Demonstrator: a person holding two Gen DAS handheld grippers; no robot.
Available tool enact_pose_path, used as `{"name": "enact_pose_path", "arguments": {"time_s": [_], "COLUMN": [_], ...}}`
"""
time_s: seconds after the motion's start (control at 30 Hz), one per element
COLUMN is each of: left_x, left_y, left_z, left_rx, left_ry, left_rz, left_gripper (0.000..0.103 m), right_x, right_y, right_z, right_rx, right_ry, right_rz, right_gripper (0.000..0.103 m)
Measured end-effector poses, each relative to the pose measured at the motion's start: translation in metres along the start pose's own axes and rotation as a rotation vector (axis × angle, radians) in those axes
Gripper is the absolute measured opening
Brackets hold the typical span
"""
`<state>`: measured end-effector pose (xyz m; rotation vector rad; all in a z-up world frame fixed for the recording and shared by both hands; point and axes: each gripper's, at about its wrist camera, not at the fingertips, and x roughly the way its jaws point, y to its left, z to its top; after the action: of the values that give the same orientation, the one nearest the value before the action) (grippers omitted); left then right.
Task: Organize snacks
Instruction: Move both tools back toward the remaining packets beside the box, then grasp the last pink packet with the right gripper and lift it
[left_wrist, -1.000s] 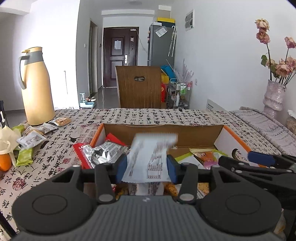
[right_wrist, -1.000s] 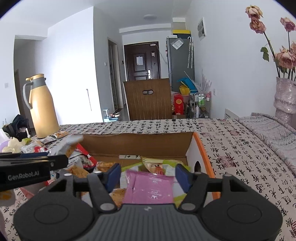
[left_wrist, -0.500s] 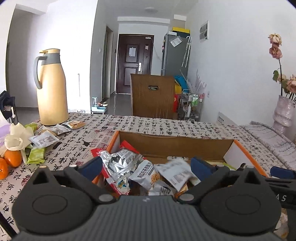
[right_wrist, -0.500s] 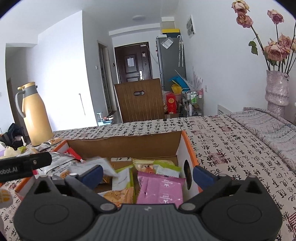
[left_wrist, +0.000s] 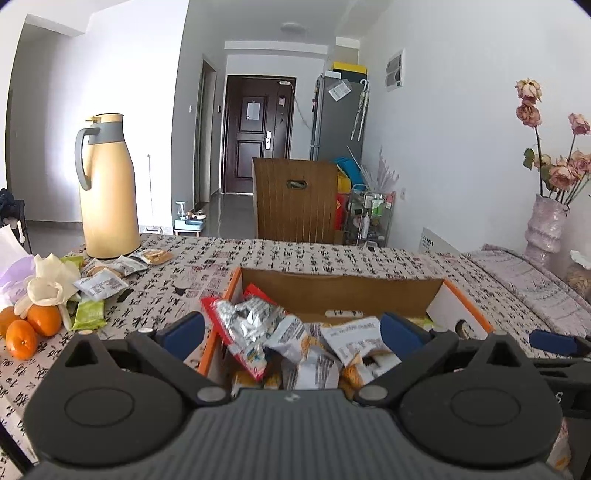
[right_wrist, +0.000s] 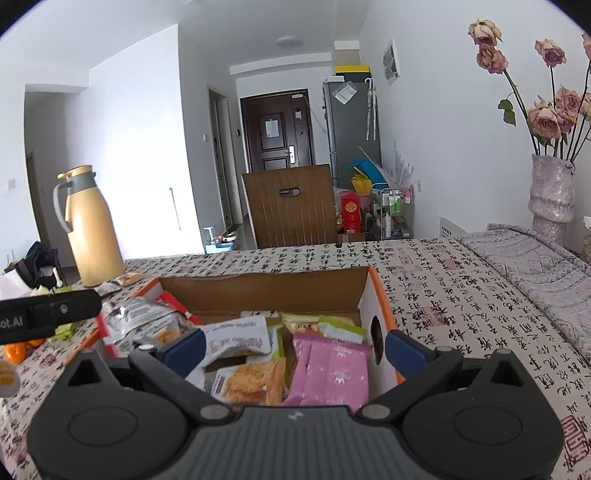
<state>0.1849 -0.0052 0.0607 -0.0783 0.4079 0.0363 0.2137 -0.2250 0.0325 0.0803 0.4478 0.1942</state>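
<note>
Both tools spread wide, nothing between pads. Left tool (left_wrist: 290, 334) hangs over cardboard box (left_wrist: 343, 286), above silver packet (left_wrist: 245, 323) and white packets. Right tool (right_wrist: 295, 349) over same box's right half; pink packet (right_wrist: 330, 369) at its 6 o'clock. Loose packets (left_wrist: 99, 284) on counter (left_wrist: 314, 254) near yellow jug (left_wrist: 107, 188), box's 10 o'clock.

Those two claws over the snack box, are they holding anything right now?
Nothing. The left gripper and right gripper both gape wide above the cardboard box.
</note>
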Motion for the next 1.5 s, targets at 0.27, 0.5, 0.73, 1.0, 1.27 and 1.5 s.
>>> {"name": "enact_pose_path", "arguments": {"time_s": [0.27, 0.5, 0.73, 1.0, 1.27, 1.5], "left_x": [-0.019, -0.030, -0.037, -0.036, -0.034, -0.035], "left_y": [0.014, 0.023, 0.032, 0.050, 0.063, 0.059], "left_z": [-0.022, -0.040, -0.061, -0.091, -0.105, -0.108], "left_rx": [0.017, 0.032, 0.049, 0.036, 0.014, 0.028], "left_ry": [0.047, 0.091, 0.144, 0.229, 0.245, 0.221], "left_rz": [0.000, 0.001, -0.005, 0.010, -0.002, -0.010], "left_gripper": [0.103, 0.103, 0.103, 0.103, 0.103, 0.103], "right_x": [-0.024, -0.035, -0.039, -0.030, -0.012, 0.006], "right_y": [0.011, 0.018, 0.028, 0.047, 0.064, 0.074], "right_z": [-0.016, -0.033, -0.053, -0.073, -0.081, -0.084], "right_rx": [-0.027, -0.041, -0.072, -0.120, -0.150, -0.169], "right_ry": [0.029, 0.071, 0.149, 0.245, 0.311, 0.351], "right_rz": [0.015, 0.017, 0.031, 0.058, 0.063, 0.058], "right_gripper": [0.103, 0.103, 0.103, 0.103, 0.103, 0.103]}}
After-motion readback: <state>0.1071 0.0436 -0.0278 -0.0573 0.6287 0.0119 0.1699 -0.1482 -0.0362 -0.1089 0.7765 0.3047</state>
